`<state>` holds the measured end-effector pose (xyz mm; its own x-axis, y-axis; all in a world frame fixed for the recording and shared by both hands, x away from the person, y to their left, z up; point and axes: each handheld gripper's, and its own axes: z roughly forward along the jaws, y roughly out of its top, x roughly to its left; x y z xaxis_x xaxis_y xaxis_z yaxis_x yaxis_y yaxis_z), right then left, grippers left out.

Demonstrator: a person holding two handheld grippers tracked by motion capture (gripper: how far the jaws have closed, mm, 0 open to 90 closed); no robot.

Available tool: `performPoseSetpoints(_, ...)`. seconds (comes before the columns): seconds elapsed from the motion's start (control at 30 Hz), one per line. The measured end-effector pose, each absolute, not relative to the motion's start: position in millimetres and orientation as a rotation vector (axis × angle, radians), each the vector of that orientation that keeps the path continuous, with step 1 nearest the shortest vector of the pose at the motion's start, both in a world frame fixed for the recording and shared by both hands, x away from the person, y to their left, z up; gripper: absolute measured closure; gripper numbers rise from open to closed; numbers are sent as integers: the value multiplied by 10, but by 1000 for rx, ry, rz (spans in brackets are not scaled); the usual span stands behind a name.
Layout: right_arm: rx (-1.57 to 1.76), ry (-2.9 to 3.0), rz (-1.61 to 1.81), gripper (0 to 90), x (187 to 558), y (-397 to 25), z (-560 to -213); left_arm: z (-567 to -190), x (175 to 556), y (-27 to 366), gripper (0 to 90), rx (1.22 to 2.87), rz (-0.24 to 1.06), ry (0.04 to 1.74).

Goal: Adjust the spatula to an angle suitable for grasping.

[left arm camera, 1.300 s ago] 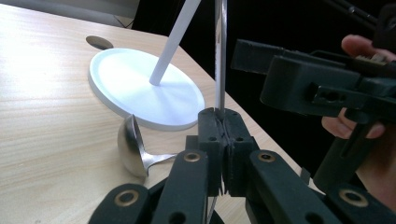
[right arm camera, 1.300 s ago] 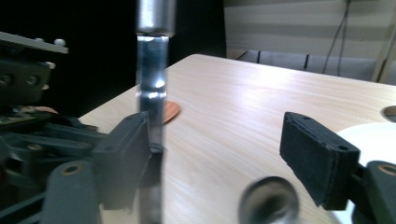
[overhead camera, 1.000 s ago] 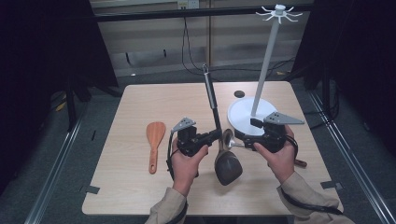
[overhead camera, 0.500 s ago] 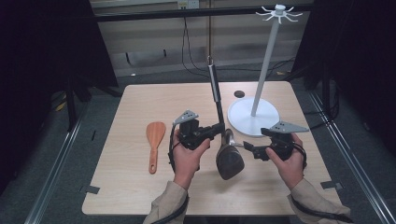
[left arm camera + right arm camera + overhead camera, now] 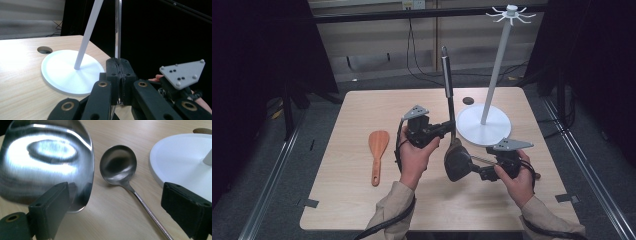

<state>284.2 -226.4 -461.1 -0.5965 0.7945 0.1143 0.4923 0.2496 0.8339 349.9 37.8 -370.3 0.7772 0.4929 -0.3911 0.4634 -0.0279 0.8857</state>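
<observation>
My left gripper is shut on the handle of a metal turner, which stands nearly upright with its dark blade low over the table. In the left gripper view the jaws are pressed together around the shiny handle. My right gripper is open just right of the blade. Its view shows the blade by the left jaw, and the right gripper holds nothing. A steel ladle lies on the table between the jaws.
A white stand with a tall pole and hooks on top stands at the back right, its base close to my right gripper. A wooden spatula lies at the left. A small round hole sits near the back edge.
My right gripper has drawn back from the stand base toward the near edge. The left gripper has lifted the turner, and its handle has swung more upright.
</observation>
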Motion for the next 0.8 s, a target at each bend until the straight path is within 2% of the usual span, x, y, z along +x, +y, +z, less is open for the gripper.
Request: performPoseSetpoints(0.8,1118,2266,1224,70,2677,-2259,-4670,-3580,3706,14,880,1673,38,691)
